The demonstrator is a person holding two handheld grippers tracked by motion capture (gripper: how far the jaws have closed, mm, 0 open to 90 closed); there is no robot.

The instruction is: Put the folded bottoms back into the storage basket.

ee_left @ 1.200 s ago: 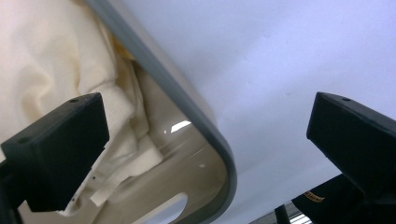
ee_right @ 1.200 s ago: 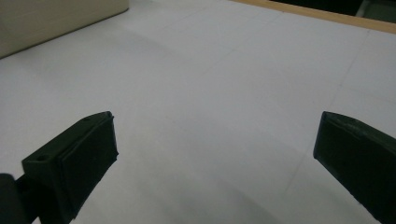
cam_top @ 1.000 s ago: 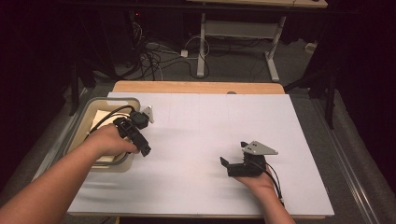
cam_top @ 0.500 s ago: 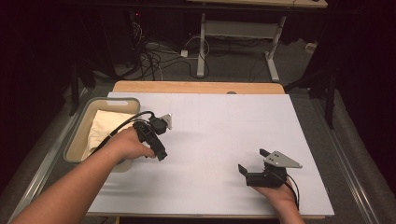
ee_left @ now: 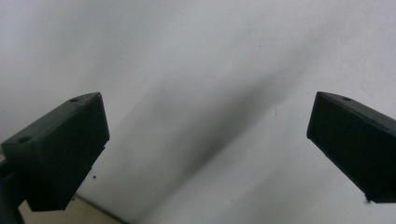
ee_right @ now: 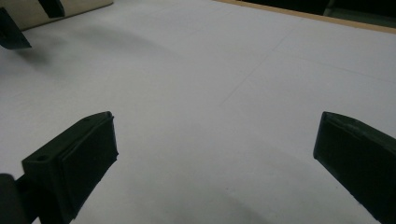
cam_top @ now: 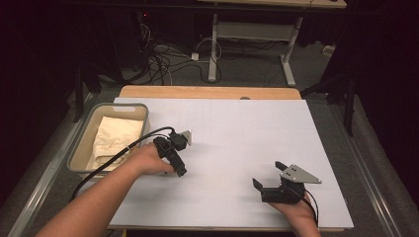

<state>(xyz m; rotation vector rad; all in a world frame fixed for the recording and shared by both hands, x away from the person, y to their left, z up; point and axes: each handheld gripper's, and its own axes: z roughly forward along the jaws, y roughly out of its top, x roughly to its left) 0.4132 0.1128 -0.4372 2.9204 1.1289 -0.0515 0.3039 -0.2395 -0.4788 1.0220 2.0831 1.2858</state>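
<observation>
Your left gripper (cam_top: 174,159) and right gripper (cam_top: 267,178) both gape empty over the white table sheet (cam_top: 237,133). The crumpled cream cloth (cam_top: 112,139) sits in the grey plastic bin (cam_top: 129,107) beside your left gripper; its trailing cable (cam_top: 118,154) may snag the rim.

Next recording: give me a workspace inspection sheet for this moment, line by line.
Surface: white sheet covering the wooden table; bare where visible.
Job's things: grey bin at the sheet's left edge, cream cloth crumpled inside.
Clutter: nothing seen on the sheet.
Grippers: left claw over the sheet beside the bin, jaws open and empty; right claw near the front right, jaws open and empty.
Cables: left claw's black cable crosses the bin's near corner; more cables lie tangled on the floor behind.
Surroundings: dark room, grey metal table frame behind.
</observation>
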